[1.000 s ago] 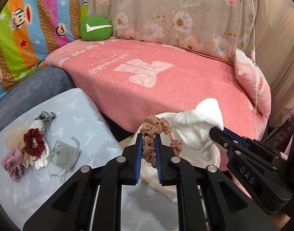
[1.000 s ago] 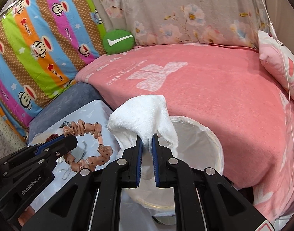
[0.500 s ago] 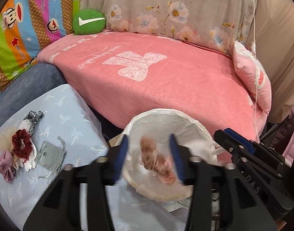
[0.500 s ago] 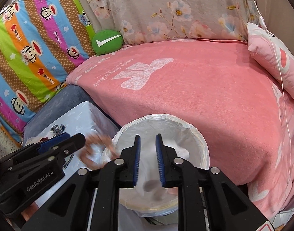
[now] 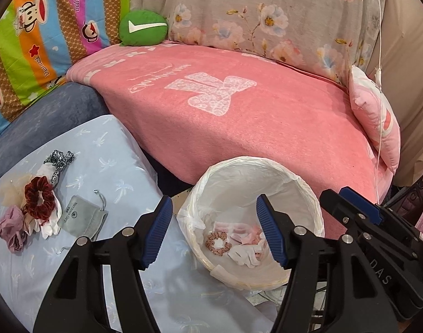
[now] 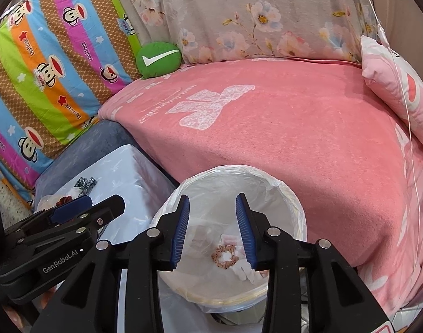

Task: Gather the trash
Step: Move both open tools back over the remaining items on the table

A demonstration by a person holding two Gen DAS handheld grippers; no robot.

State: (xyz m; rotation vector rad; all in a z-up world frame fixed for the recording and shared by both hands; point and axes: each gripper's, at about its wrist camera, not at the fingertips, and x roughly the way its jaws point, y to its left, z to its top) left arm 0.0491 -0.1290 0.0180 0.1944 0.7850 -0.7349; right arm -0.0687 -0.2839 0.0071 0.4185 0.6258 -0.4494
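Two grippers hang over a lined bin [image 5: 303,191], both spread wide and holding nothing. From the left wrist view, the left gripper [image 5: 214,233] has its blue-padded fingers well apart, framing the bin's inside. The right gripper [image 6: 212,229], seen from its own camera, is likewise open, its fingers straddling the bin's mouth, though with a narrower gap than the left.

At the bottom of the bin lies a spotted pink scrunchie [image 5: 217,243], flat on the white liner, with a crumpled white cloth [image 5: 243,255] just beside it and some pale pink scraps [image 5: 250,234] behind.

Left of the bin is a pale blue table [image 5: 106,166] with more items on it: a dark red scrunchie [image 5: 39,201], a mauve scrunchie [image 5: 10,229], a black-and-white patterned hair tie [image 5: 58,162], and a small grey drawstring pouch [image 5: 82,217]. These sit close together near the table's left side, well apart from the bin.

Behind everything, a pink blanket [image 5: 239,116] covers a sofa, with a green cushion [image 5: 143,27] at its back corner.
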